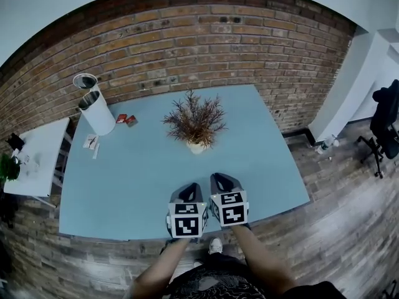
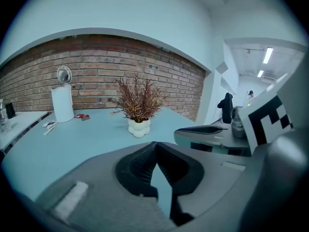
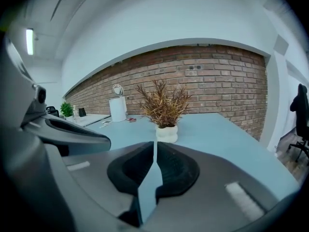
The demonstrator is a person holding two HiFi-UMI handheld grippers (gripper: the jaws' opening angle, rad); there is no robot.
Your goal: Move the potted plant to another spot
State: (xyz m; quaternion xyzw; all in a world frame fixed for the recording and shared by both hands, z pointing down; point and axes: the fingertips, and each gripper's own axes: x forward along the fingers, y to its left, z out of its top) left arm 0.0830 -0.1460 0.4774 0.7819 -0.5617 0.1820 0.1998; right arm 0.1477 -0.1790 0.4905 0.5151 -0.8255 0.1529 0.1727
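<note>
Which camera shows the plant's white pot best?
Left gripper view: the white pot shows whole, side-on, base clear. Right gripper view: similar, base meeting the fingers' edge. Head view: mostly hidden under foliage.

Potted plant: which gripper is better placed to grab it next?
Right, narrowly. The right gripper sits further forward, and the potted plant lies almost in line with its jaws. The left gripper sits further back. Both are shut, empty.

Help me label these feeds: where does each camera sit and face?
Head view: on the person's head, looking steeply down at the table, potted plant, left tool, right tool and forearms.
Left gripper view: on the left tool, facing the potted plant over its shut jaws; right tool alongside.
Right gripper view: on the right tool, likewise; left tool alongside.
All share the potted plant.
</note>
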